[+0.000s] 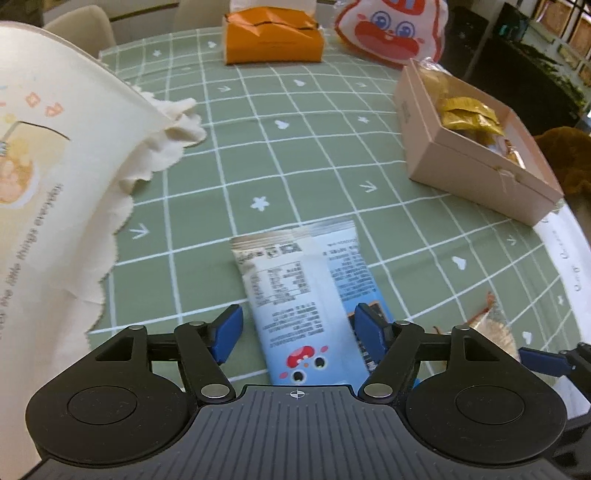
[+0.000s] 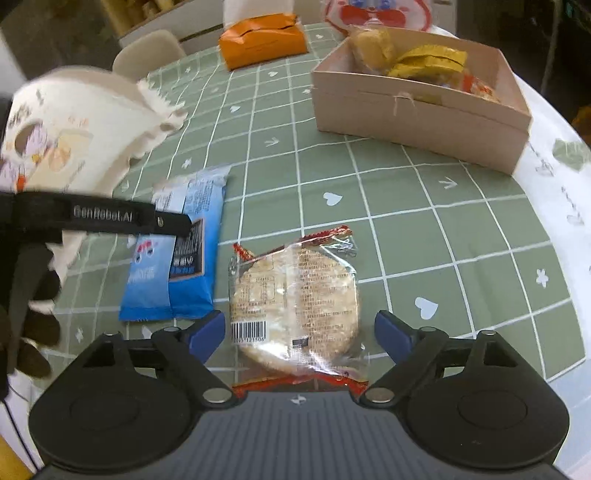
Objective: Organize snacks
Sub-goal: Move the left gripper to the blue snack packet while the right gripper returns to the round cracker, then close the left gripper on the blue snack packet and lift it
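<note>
Nearest to my left gripper (image 1: 297,330), its blue pads are spread wide with the blue-and-white snack packet (image 1: 314,295) lying flat on the tabletop (image 1: 332,155) between them; the right pad seems to sit at or over the packet's edge, though I cannot tell whether it touches. My right gripper (image 2: 300,332) is likewise spread, straddling the clear-wrapped rice cracker (image 2: 295,295), which lies flat between the pads with gaps on both sides. In the right wrist view the blue packet (image 2: 181,251) lies just beside the cracker, on its left, and the left gripper's black finger (image 2: 103,218) reaches across above it. From the left wrist view, the cracker (image 1: 493,325) shows only as a sliver at the right edge, next to a blue pad of my right gripper (image 1: 543,360).

To the left, a cream paper bag (image 1: 55,177) with a serrated top edge and cartoon print lies tipped over the green checked cloth. Farther off on the right stands a pink cardboard box (image 2: 413,107), open at the top, holding yellow-wrapped snacks (image 2: 428,59) and other wrapped pieces. Beyond, at the far side of the tabletop, I see an orange package (image 1: 273,37) and, beside it on the right, a red-and-white cartoon-face bag (image 1: 391,29).
</note>
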Demonstrator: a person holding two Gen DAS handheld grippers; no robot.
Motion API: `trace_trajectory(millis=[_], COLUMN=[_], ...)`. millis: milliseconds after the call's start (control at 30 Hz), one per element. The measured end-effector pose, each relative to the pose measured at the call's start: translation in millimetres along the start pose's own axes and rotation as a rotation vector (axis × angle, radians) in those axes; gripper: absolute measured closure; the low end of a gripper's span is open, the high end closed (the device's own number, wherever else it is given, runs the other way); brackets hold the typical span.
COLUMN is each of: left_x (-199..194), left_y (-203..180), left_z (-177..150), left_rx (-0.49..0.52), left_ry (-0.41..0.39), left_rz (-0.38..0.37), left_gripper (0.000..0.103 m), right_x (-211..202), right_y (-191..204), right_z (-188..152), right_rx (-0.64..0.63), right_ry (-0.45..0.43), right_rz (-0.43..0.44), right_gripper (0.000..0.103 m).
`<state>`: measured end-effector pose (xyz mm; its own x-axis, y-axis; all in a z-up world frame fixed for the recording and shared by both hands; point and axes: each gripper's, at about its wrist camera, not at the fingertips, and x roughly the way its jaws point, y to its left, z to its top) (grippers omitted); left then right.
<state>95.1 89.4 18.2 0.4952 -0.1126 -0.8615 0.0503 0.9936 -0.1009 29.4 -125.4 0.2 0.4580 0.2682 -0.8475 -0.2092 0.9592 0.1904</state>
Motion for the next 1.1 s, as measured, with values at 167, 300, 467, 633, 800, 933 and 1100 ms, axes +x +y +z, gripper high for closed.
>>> trace_trajectory(millis=[167,300,467,633,800,933,1100], left_x=[0,7,13,18,27,28,12], left_y=[-10,-29,-35,-29,-34,-37,-47], left_z=[4,9,12,13,14,16,19], left_rx=[-0.006,0.032,0.051,0.009,-0.044,-0.056,-0.031], left_ry=[0.034,0.035,0.021,0.029,0.061,0.058,0.005], left_rz=[0.011,0.048,0.119,0.130,0.052,0.046,0.048], left_gripper=[0.034,0.031,0.010,0.002,0.002,0.001,0.005], right_x=[8,11,12,12,13,11,9], right_y=[24,29,27,26,25,25,25], right_z=[-5,-7,-5,-7,-7,-10,-14], right_rx=[-0.144,-0.175,-0.191,-0.201,-0.209,-0.214,-0.218], right_ry=[0.011,0.013,0.017,0.008,-0.002,-0.022,-0.042], right_rz=[-0.085,-0.100,-0.089,-0.083,-0.082,-0.079,-0.076], right_gripper=[0.009,0.005,0.003,0.001,0.000,0.000,0.000])
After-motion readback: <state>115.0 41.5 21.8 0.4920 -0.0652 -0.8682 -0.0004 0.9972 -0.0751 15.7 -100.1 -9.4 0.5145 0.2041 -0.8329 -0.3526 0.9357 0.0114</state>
